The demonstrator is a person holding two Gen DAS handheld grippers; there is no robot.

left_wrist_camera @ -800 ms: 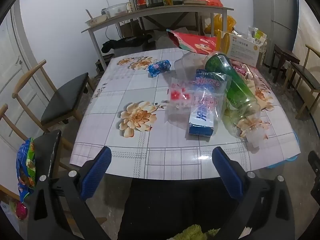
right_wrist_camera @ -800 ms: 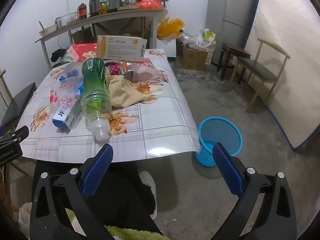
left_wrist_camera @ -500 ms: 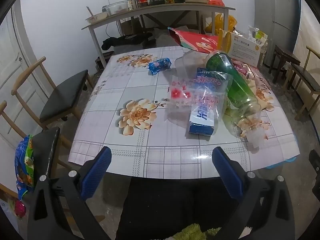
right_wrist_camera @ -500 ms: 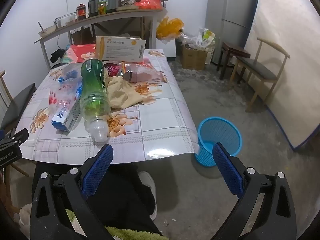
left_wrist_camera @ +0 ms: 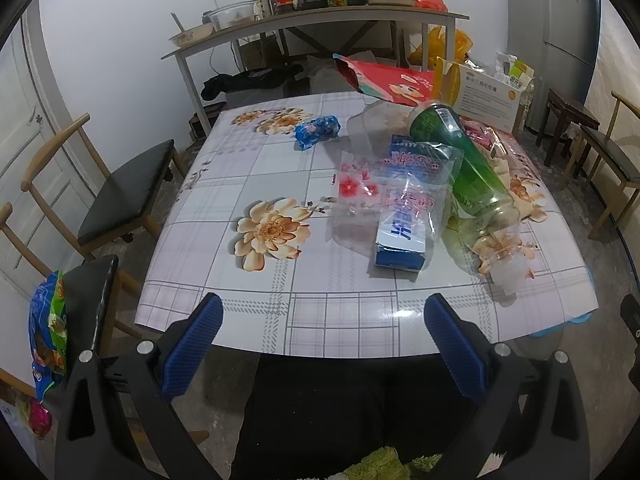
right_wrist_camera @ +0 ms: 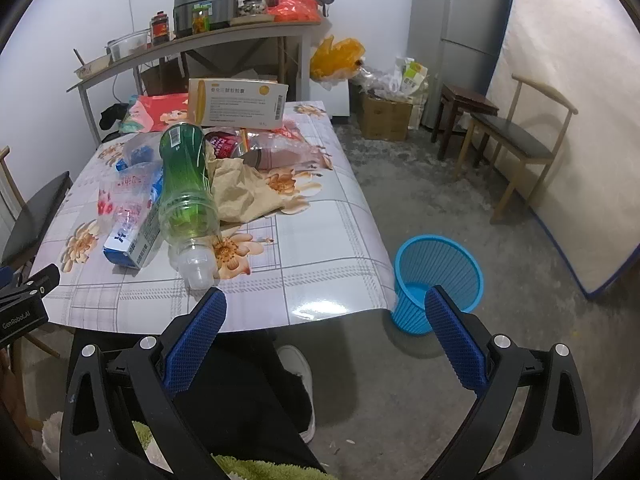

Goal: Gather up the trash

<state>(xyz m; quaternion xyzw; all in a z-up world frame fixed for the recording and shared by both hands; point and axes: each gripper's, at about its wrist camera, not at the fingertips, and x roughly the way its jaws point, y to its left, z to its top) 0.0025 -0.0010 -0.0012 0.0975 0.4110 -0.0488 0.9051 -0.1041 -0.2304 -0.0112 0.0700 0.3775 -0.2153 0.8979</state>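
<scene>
Trash lies on a floral-cloth table (left_wrist_camera: 224,216) (right_wrist_camera: 320,240): a green plastic bottle (left_wrist_camera: 476,176) (right_wrist_camera: 186,184) on its side, a blue-and-white carton (left_wrist_camera: 400,236) (right_wrist_camera: 132,244) under a clear plastic bag (left_wrist_camera: 400,184), a crumpled blue wrapper (left_wrist_camera: 317,131), brown paper (right_wrist_camera: 244,196) and a white-and-yellow box (right_wrist_camera: 240,104). A blue waste basket (right_wrist_camera: 438,276) stands on the floor right of the table. My left gripper (left_wrist_camera: 322,344) hangs open before the table's near edge. My right gripper (right_wrist_camera: 326,340) is open too, over the table's front right corner. Neither holds anything.
A person's dark trousers (left_wrist_camera: 360,408) and a white shoe (right_wrist_camera: 296,364) show below the grippers. Wooden chairs stand at the left (left_wrist_camera: 120,196) and right (right_wrist_camera: 516,148). A cluttered shelf table (left_wrist_camera: 320,20) lines the back wall, with a fridge (right_wrist_camera: 460,32) and boxes beside it.
Both views have drifted slightly toward the table; the trash sits a little lower in the right wrist view. Both grippers stay open and empty.
</scene>
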